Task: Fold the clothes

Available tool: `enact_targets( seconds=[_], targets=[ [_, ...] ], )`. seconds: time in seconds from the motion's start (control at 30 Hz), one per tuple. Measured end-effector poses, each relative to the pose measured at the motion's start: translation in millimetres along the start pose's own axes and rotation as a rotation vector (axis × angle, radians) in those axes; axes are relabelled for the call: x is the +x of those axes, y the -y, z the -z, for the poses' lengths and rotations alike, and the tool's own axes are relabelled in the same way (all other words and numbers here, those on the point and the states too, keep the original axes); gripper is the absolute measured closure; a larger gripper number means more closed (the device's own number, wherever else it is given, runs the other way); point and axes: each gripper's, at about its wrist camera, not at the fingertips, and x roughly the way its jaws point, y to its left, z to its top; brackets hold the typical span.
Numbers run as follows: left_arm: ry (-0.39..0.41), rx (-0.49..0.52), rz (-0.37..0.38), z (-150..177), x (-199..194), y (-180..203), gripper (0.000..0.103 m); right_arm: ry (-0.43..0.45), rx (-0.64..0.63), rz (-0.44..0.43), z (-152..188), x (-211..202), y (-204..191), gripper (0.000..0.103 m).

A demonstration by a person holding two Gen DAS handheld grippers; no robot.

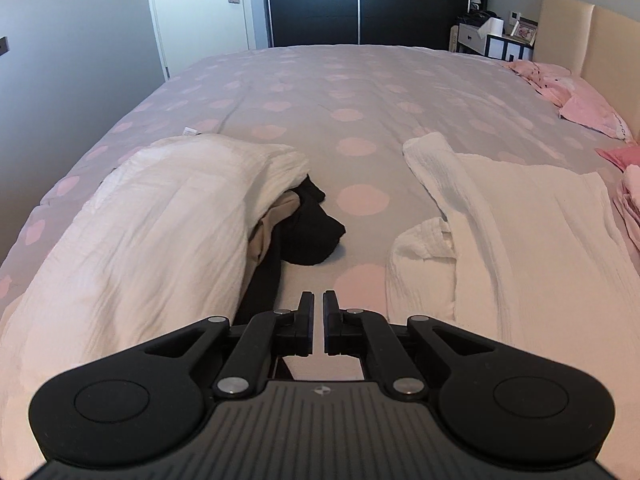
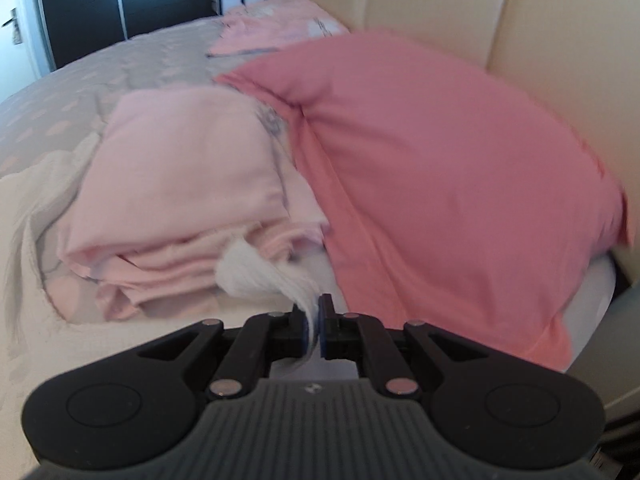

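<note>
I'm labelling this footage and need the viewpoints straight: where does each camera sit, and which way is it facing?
Left wrist: sits on the left hand-held gripper, facing across the spotted bed toward the dark wardrobe; its nearly shut, empty fingers show.
Right wrist: sits on the right hand-held gripper, facing the pink pillow and headboard; its fingers pinch white cloth.
Shared: bed, wardrobe, headboard.

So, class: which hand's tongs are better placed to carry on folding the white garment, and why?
Probably the right. The right tongs are shut on a corner of the white garment. The left tongs hold nothing, jaws nearly closed, above the bedspread.
</note>
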Motion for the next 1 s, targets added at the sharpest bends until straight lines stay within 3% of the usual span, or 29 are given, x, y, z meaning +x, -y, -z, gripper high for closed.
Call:
enact_targets(
  seconds=[0.17,0.27,0.3,0.33,0.37,0.4,0.43,0.53,0.73,1.0],
  targets=[
    [-0.015,0.029,0.03,-2,12,15,0.095,-0.111,-0.011,0.122,15,26,16,0.098],
    [-0.035,0.037,0.045,0,25,19,0.088,-0.167,0.021,0.145,25,33,32,0.097],
    [-0.047,0.038,0.051,1,31,19,0.086,-0.181,0.026,0.134,27,34,34,0.095],
    [-0.062,0.041,0.054,2,38,20,0.084,-0.19,0.024,0.134,28,34,34,0.085],
    [-0.076,0.043,0.057,2,44,21,0.08,-0.185,0.017,0.156,29,32,32,0.073],
    [-0.09,0.046,0.059,3,51,22,0.078,-0.169,0.006,0.19,28,27,30,0.054],
    [-0.094,0.052,0.055,3,57,23,0.074,-0.145,-0.004,0.212,26,21,28,0.049],
    [-0.091,0.052,0.063,1,74,24,0.062,-0.075,0.007,0.205,15,2,22,0.047],
    [-0.089,0.004,0.128,-13,113,29,0.054,0.041,-0.009,0.152,-15,-6,-22,0.041],
    [-0.115,-0.022,0.137,-19,162,50,0.053,0.017,-0.119,0.09,-32,25,-72,0.038]
  ],
)
